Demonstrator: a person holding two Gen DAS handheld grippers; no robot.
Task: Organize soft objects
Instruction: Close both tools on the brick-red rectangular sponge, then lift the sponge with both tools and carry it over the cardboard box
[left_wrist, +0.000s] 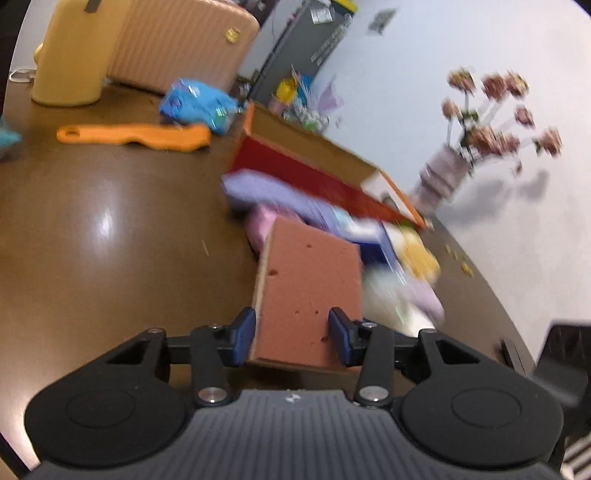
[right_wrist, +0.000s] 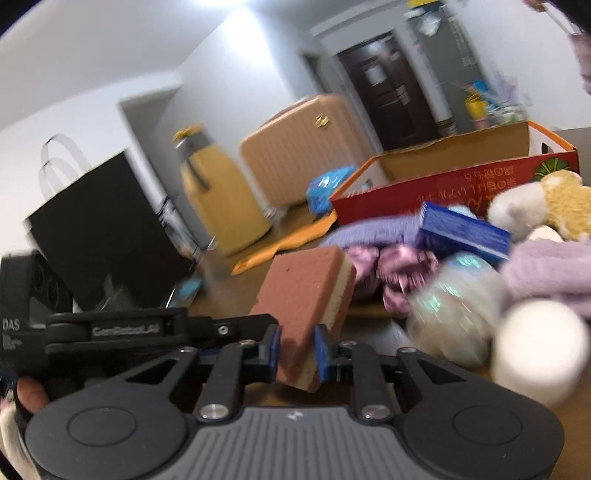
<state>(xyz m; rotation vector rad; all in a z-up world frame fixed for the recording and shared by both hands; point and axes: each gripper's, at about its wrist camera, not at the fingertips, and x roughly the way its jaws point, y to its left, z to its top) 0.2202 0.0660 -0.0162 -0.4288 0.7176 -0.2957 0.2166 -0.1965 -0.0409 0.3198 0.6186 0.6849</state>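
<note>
Two grippers clenched one sponge (left_wrist: 308, 291): your left gripper (left_wrist: 291, 334) across its width, your right gripper (right_wrist: 297, 349) across its thickness, above the table (left_wrist: 110, 221) before the box (right_wrist: 454, 177). You needed a light squeeze, lifting level toward the box.

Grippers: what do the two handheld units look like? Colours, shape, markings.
Both match. Left gripper and right gripper: black linkage arms on silver pivot screws, blue pads on the fingertips, ribbed grey housing with a small logo, flanked by round black discs. The right wrist view also shows the left unit side-on, black with pale lettering too blurred to read, and a light sleeve below it.
</note>
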